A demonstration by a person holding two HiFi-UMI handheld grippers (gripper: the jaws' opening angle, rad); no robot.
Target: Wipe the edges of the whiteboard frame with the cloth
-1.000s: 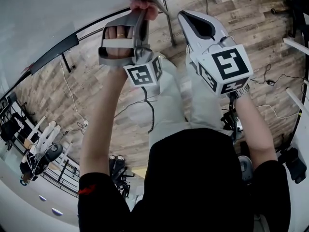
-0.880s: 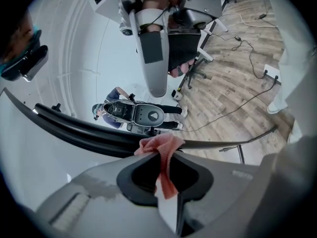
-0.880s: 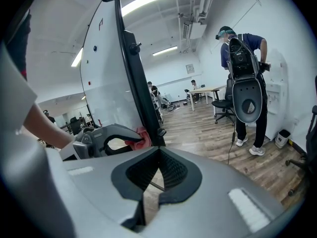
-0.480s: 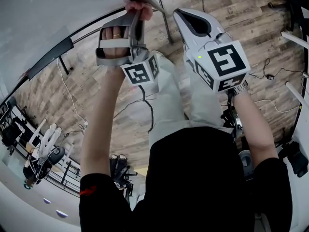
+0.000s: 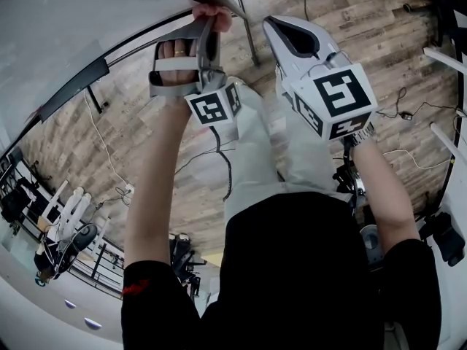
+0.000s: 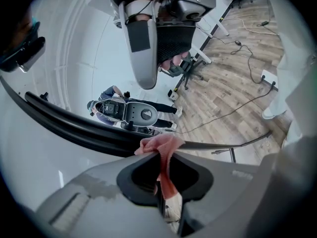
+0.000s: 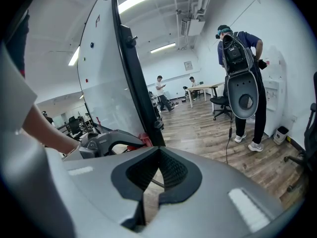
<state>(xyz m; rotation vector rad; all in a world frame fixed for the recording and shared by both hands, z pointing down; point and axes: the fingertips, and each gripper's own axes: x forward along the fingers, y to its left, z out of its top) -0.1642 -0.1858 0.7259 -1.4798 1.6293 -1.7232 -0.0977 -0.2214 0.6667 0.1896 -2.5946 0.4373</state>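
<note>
- The left gripper point(image 5: 207, 29) was up at the black whiteboard frame point(image 6: 74, 128). Its fingers point(image 6: 99, 182) were pinched tight on a pink cloth point(image 6: 161, 145).
- Only a small bunch of that cloth poked out past the tips, and it was touching the frame's edge. The rest hung down between the fingers.
- The right gripper point(image 5: 273, 24) hung just beside the frame, apart from it. Its fingers point(image 7: 223, 182) were pressed together with nothing between them.
- The white board surface point(image 5: 73, 28) lay on the far side of the frame from the plank floor point(image 5: 350, 6).
- To my eye the main risk was the cloth. With so little of it sticking out, a drag along the frame might pull it back through the pinch, or roll it aside so the hard tips scraped the frame instead.
- A slight tilt of the wrist might also take the cloth off the narrow edge and onto the board face, leaving a stretch of frame unwiped.
- The idle right gripper was close enough to knock the frame if the person leaned in.
</note>
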